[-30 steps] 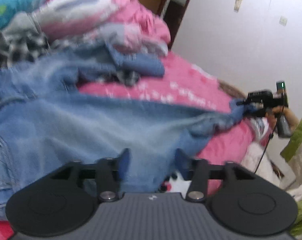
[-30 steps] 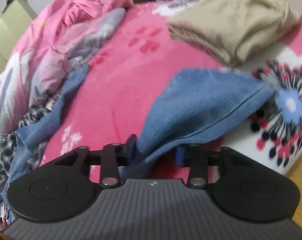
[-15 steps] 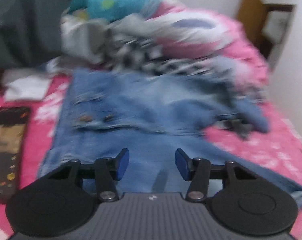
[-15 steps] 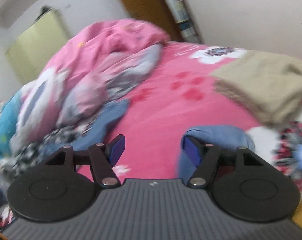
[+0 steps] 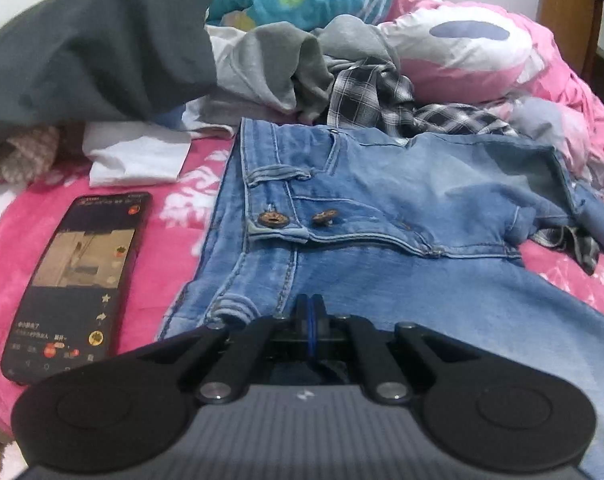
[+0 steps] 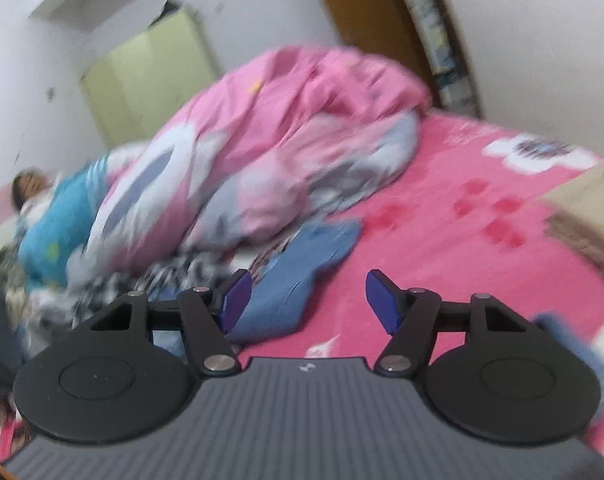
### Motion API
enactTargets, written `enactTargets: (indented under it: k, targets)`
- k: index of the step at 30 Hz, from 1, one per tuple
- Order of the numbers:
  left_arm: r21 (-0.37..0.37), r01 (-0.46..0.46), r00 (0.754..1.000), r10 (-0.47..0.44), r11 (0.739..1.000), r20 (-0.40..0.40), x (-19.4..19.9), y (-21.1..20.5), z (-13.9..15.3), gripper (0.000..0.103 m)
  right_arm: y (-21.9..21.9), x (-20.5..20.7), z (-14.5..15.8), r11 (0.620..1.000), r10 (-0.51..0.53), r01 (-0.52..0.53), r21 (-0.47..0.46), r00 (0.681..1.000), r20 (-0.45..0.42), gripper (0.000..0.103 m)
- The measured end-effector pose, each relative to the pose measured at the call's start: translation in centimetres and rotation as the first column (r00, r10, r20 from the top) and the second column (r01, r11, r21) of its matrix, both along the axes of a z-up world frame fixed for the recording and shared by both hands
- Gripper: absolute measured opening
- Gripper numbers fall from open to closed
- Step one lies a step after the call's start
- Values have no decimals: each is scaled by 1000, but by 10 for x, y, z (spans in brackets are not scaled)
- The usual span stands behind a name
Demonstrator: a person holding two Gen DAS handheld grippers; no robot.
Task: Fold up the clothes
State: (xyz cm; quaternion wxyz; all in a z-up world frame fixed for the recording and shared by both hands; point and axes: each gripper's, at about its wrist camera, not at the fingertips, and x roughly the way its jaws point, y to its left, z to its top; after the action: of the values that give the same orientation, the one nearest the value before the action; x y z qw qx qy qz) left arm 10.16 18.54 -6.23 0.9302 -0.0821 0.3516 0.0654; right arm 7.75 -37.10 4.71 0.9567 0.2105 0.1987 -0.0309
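The jeans (image 5: 382, 216) lie spread on the pink blanket (image 5: 173, 240), waistband toward ten o'clock and legs running off toward four o'clock; no finished fold shows, so the folding looks barely begun. The left gripper (image 5: 310, 312) sits at six o'clock over the denim with its blue pads pressed together, seemingly pinching the jeans near the crotch seam. The right gripper (image 6: 306, 300) hangs above the bed with its claw spread wide and holding nothing; a blue leg end (image 6: 297, 272) lies beyond it at eleven o'clock. A phone (image 5: 77, 280) rests at nine o'clock beside the jeans, and unfolded clothes (image 5: 362, 84) pile up at twelve o'clock.
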Motion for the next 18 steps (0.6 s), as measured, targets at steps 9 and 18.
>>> enactTargets:
  k: [9, 18]
  targets:
    - [26, 87, 992, -89, 996, 84, -7, -14, 22, 31, 38, 88, -55, 966, 192, -155, 207, 967, -170, 64]
    - [87, 49, 990, -60, 995, 128, 46, -30, 11, 38, -36, 180, -113, 888, 62, 70, 454, 961, -269, 65]
